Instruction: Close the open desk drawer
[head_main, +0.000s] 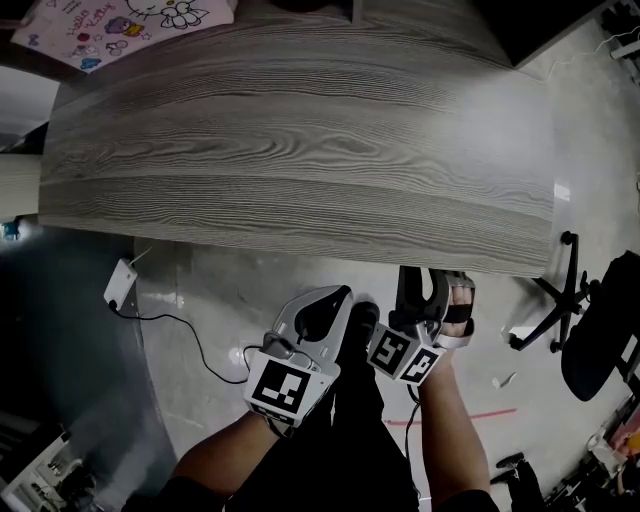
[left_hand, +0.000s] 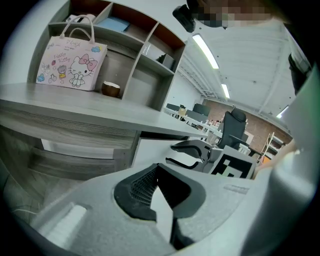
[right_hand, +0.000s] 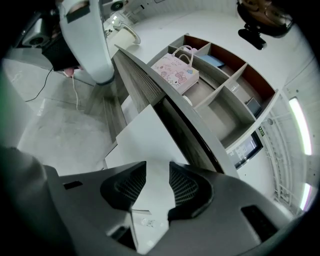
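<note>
We hold both tongs low, side by side, below the front edge of the grey wood desk top (head_main: 300, 150). Our left tongs (left_hand: 157, 169) have their 2 pads pressed together at the tips, with nothing pinched between them. Our right tongs (right_hand: 157, 167) stand spread, the 2 ribbed pads apart and touching nothing; through their gap we see only the white drawer front (right_hand: 142, 132). That drawer sits just ahead of the right tongs, tucked under the desk top, and ahead and slightly right of the left tongs, next to a grey wood panel (left_hand: 75, 167). In the head view the desk top covers it, so we cannot tell how far in it sits. Above and beyond both tongs, on the desk, a pink cartoon-cat bag (left_hand: 72, 62) stands upright against a shelf unit (left_hand: 135, 55), with a small brown bowl (left_hand: 110, 89) just beside it. On the floor left of the left tongs lies a white adapter (head_main: 120, 285) with a black cable; well off to the right of the right tongs stands a black office chair (head_main: 600, 335).
</note>
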